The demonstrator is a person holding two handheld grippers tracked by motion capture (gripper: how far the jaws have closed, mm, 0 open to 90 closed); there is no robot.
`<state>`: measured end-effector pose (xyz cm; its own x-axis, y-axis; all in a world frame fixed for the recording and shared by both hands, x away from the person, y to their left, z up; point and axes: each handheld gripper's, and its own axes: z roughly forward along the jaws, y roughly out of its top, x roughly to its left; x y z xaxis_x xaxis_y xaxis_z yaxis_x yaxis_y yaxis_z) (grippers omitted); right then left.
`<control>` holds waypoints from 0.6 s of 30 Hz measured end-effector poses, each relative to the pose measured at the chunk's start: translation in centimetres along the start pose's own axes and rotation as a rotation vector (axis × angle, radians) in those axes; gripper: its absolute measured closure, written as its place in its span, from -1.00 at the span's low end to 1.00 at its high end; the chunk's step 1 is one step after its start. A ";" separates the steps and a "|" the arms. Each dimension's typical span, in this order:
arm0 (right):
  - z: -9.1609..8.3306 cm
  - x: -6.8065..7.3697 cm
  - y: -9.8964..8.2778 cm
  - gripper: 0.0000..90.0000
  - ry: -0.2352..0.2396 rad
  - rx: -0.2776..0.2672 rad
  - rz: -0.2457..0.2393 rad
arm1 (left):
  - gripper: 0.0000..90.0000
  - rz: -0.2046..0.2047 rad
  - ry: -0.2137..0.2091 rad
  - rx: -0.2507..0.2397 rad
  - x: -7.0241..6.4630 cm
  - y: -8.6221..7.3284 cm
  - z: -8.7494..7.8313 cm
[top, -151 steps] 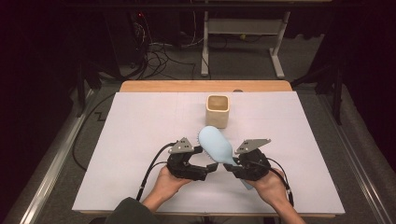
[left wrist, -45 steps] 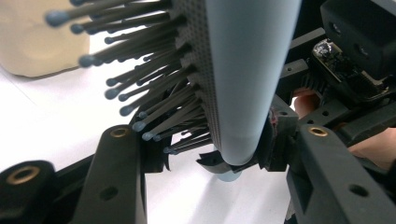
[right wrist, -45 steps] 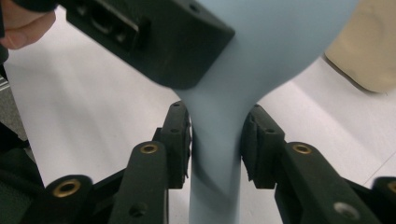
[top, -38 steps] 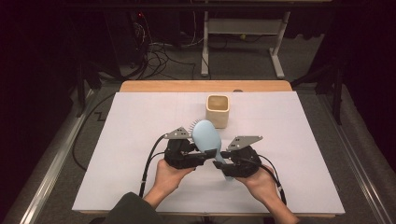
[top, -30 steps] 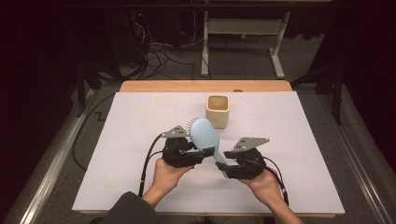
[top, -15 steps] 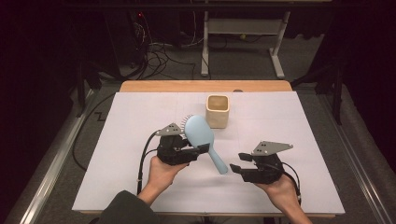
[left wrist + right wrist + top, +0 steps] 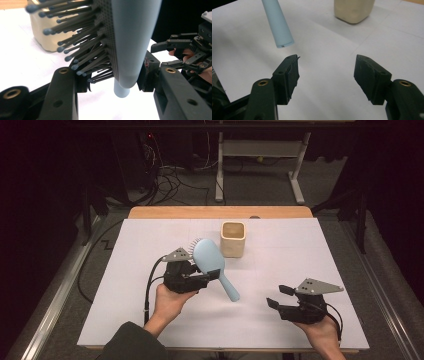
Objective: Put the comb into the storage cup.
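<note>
Handoff complete: my right hand-held gripper (image 7: 274, 296) has let go of the blue hairbrush (image 7: 212, 263) and pulled away toward the right side of the counter (image 7: 310, 255). Its jaws have just been opening and now stand spread with nothing between them; in the right gripper view the brush's handle tip hangs clear of them, up and to the left. A second ago both grippers were together at the brush.

My left hand-held gripper (image 7: 212, 276) alone carries the brush, pinching it at the neck where head meets handle, bristles facing left, handle sloping down to the right above the counter. The beige square cup (image 7: 233, 239) stands just behind the brush head, open side up. I judge the brush is meant for the cup next.

Surface: white sheet over a wooden counter. Room is dark; cables and a metal frame sit on the floor behind.
</note>
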<state>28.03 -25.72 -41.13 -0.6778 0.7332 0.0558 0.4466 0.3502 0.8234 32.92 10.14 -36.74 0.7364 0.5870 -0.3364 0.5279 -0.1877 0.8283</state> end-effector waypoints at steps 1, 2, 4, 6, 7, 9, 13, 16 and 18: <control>-0.1 -0.1 -0.2 -0.21 -0.007 -0.006 0.000 | 0.20 0.000 0.001 -0.003 0.0 0.1 -0.1; -0.3 -0.3 -0.5 -0.22 -0.014 -0.011 0.003 | 0.20 0.001 0.002 -0.005 0.0 0.2 -0.1; -0.5 -0.5 -1.0 -0.23 -0.026 -0.016 0.005 | 0.20 0.005 0.007 -0.006 0.1 0.4 -0.3; -0.9 -0.7 -1.6 -0.25 -0.042 -0.038 0.010 | 0.20 0.009 0.013 -0.009 0.1 0.6 -0.4; -1.1 -0.9 -1.8 -0.25 -0.046 -0.047 0.012 | 0.20 0.011 0.016 -0.008 0.1 0.7 -0.5; -1.4 -1.1 -2.3 -0.26 -0.054 -0.063 0.022 | 0.20 0.013 0.018 -0.012 0.2 1.0 -0.6; -2.0 -1.7 -3.8 -0.29 -0.055 -0.104 0.062 | 0.20 0.010 0.024 -0.016 0.4 1.5 -0.8; -2.2 -1.8 -4.3 -0.29 -0.063 -0.122 0.065 | 0.20 0.009 0.034 -0.021 0.5 1.8 -1.0; -2.3 -1.8 -4.6 -0.29 -0.072 -0.126 0.062 | 0.20 0.003 0.033 -0.026 0.6 2.0 -1.0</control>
<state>25.88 -30.01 -43.74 -0.6052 0.7928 0.0721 0.4069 0.2303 0.8840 33.96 10.90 -34.83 0.7236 0.6120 -0.3191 0.5142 -0.1697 0.8407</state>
